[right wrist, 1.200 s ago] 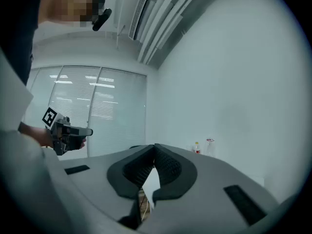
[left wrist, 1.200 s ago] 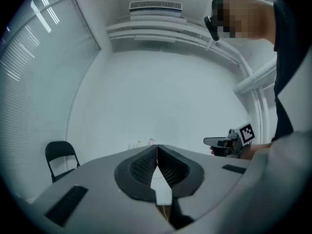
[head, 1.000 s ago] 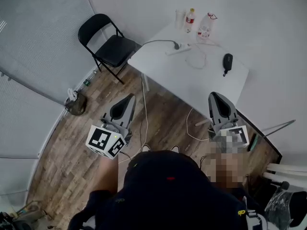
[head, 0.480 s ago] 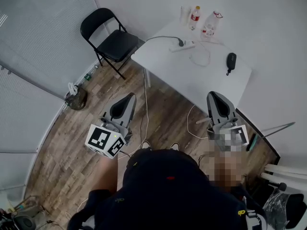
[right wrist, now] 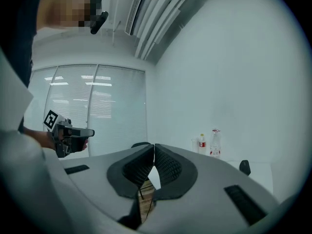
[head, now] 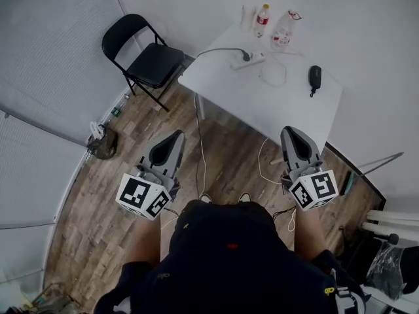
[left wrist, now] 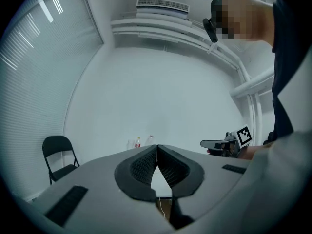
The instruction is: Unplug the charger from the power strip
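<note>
The dark charger plug [head: 247, 55] is seated in the long white power strip [head: 254, 60] along the white table's [head: 275, 110] far edge, well ahead of the closed, empty right gripper [head: 289, 131], judged nearer, and left gripper [head: 176, 135].

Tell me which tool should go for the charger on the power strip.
Right, probably. In the head view the right tool faces the white table and is nearer the power strip at its far edge; the left tool sits over floor beside it. Both are shut and empty.
</note>
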The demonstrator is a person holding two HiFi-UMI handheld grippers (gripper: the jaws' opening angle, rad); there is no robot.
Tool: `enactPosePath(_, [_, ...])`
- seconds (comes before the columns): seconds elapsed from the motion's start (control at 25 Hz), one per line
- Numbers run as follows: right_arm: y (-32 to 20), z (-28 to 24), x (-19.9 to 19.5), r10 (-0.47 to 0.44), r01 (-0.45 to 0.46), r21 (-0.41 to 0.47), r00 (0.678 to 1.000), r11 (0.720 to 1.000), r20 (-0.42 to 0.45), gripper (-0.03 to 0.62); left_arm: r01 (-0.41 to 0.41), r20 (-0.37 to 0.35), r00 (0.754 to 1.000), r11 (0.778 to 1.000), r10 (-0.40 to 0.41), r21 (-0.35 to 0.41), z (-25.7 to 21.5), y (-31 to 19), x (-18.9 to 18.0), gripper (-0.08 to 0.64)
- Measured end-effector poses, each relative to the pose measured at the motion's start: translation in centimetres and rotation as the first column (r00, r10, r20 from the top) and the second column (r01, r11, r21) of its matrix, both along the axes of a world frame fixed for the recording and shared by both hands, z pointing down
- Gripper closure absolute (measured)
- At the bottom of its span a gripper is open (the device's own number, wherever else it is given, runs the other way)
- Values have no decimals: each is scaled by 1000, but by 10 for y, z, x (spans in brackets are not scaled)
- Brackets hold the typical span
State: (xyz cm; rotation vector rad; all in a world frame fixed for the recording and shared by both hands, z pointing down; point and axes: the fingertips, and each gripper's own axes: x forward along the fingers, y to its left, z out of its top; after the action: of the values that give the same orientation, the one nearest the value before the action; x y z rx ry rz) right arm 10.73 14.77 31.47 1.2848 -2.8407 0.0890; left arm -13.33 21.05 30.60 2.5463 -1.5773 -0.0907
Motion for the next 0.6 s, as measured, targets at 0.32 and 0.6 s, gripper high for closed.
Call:
enactPosePath(0.32, [-4, 15, -20, 47, -49, -37, 998, 998, -47, 569, -82, -12, 997, 996, 82, -24, 21, -20, -16, 537])
enactPosePath(0.6, [-54, 27, -23, 25, -28, -58, 999, 998, -47, 569, -68, 0, 998, 997, 68, -41, 31, -65, -19, 537])
